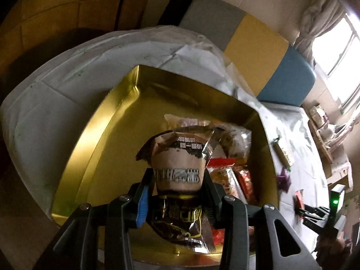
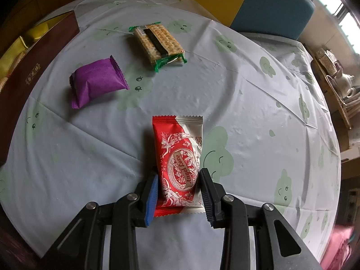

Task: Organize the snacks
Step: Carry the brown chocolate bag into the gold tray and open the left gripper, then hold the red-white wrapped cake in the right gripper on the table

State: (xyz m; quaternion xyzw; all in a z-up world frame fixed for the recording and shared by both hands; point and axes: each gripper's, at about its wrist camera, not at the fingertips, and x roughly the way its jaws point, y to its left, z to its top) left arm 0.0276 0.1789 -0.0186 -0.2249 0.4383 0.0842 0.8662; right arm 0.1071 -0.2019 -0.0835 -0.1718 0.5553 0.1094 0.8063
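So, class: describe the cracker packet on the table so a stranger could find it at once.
Start at the round table with its pale cloud-print cloth. Toward its far side, beyond the purple packet, lies the cracker packet. It alone is see-through, showing stacked tan crackers, with green crimped ends and a dark band across.

red packet point(image 2: 180, 166) on table; brown packet point(image 1: 177, 171) above gold box point(image 1: 90, 135)

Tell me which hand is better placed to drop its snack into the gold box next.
Left. Its tool holds the brown packet above the gold box; the right tool grips the red packet down on the tablecloth.
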